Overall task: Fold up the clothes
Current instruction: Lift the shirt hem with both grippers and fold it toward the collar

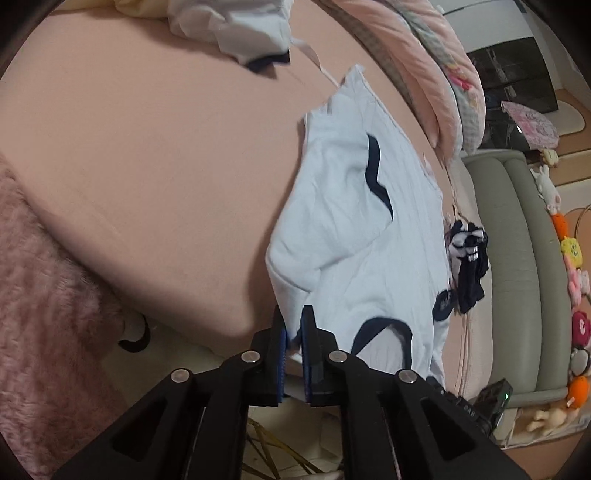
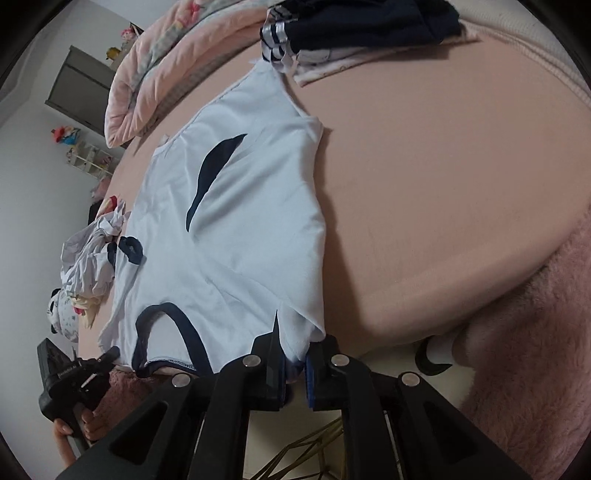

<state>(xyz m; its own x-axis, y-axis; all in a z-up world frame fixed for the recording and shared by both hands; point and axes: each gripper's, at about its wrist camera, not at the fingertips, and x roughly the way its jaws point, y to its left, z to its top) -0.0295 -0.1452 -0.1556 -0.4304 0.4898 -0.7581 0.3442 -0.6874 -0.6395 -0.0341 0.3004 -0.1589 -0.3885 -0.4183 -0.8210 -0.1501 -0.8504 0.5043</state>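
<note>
1. Lying spread across the pink bed sheet (image 1: pixel 147 166), the white shirt (image 1: pixel 351 229) with navy trim, collar end nearest.
2. Pinching one near shoulder corner of it, left gripper (image 1: pixel 294 345), jaws almost closed on the fabric.
3. Clamping the other near corner, right gripper (image 2: pixel 295 363), jaws nearly shut on cloth.
4. Sitting beyond, dark folded clothes (image 2: pixel 369 26).

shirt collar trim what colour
Dark navy, on the white shirt; the collar trim shows best in the right wrist view.
</note>
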